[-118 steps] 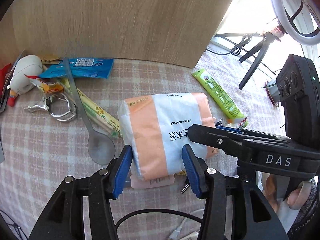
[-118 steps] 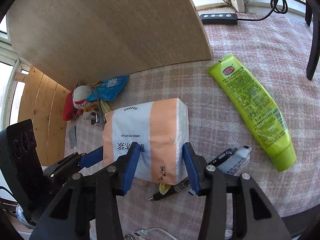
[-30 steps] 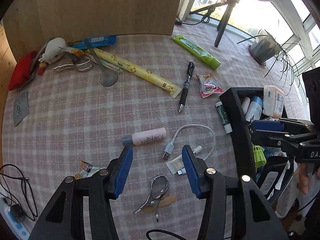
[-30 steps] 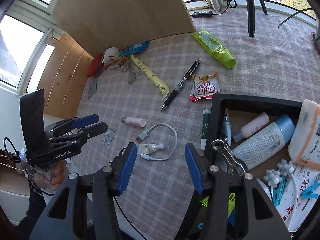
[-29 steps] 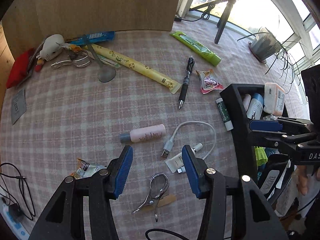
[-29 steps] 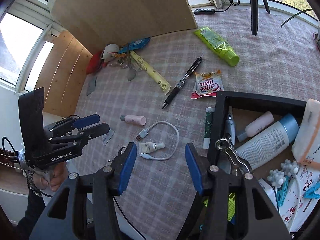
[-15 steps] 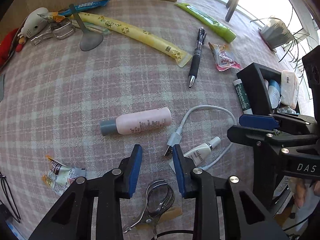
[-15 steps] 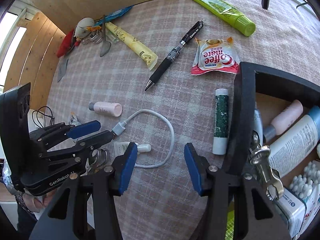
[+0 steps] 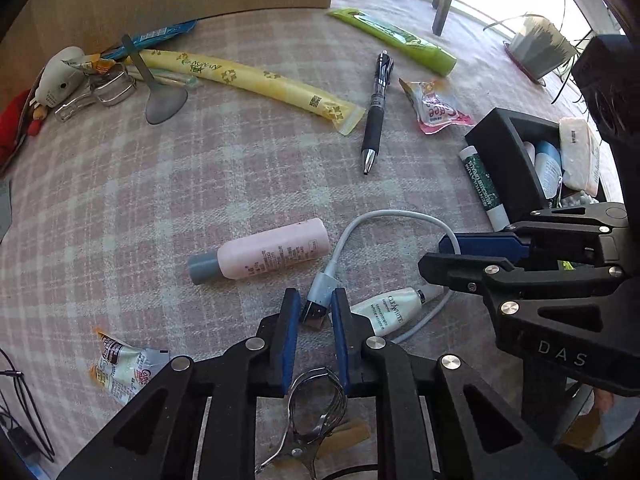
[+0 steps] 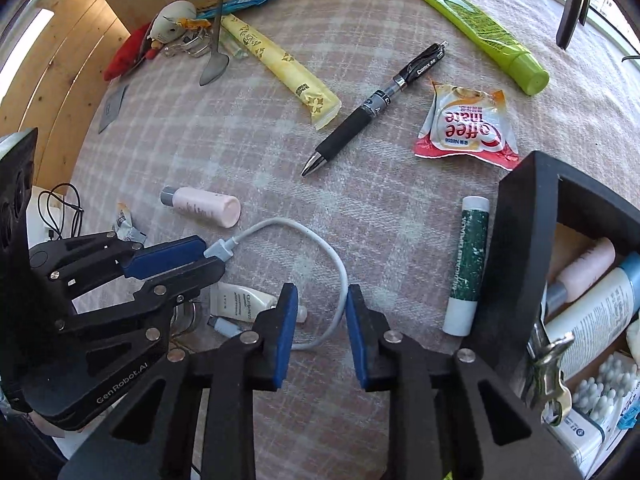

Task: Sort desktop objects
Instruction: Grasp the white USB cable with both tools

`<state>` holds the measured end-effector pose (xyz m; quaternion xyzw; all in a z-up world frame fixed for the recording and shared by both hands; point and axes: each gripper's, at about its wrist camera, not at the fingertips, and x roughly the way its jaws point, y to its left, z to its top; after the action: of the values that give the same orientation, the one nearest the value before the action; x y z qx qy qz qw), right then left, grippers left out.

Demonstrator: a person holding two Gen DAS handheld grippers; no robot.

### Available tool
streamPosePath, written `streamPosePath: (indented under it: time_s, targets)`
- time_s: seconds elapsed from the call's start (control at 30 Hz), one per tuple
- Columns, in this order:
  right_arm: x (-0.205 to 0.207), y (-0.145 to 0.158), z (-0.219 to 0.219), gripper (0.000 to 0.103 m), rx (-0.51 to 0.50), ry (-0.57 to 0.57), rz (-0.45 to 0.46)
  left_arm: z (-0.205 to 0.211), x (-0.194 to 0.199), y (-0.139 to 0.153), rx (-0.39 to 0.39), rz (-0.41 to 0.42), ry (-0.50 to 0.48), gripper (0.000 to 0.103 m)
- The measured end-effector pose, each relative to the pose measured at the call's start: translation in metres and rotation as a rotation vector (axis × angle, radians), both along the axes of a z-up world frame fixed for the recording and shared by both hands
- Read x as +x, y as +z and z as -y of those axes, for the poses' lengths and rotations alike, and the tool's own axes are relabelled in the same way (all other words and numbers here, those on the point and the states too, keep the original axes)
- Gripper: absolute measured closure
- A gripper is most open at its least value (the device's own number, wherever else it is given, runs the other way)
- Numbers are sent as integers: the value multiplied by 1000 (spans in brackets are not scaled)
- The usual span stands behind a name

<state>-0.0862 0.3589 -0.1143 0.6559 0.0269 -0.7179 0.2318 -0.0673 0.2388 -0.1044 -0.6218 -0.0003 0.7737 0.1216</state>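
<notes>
Left gripper (image 9: 311, 314) closing around the cable's (image 9: 384, 213) USB plug (image 9: 314, 312), pads not quite pinching it, right gripper (image 10: 322, 308) closing over the cable's curve, cable looped on the tablecloth (image 9: 160, 184) beside a black bin (image 10: 516, 216), pink bottle (image 9: 272, 248) nearby.

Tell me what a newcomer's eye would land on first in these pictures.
First, the two grippers closing on the white USB cable at the near edge of the checked tablecloth: the left gripper around its plug, the right gripper astride its loop. Then the black organizer box at the right, already holding bottles.
</notes>
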Motion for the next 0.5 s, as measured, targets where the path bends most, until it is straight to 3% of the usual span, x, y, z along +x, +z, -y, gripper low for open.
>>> streamPosePath:
  time_s: [0.17, 0.5]
  targets:
    - [0, 8, -5, 94, -68, -24, -22, 6, 1, 3, 42, 3, 44, 91]
    - [8, 62, -32, 96, -192, -53, -104, -13, 3, 55, 100, -88, 13, 93]
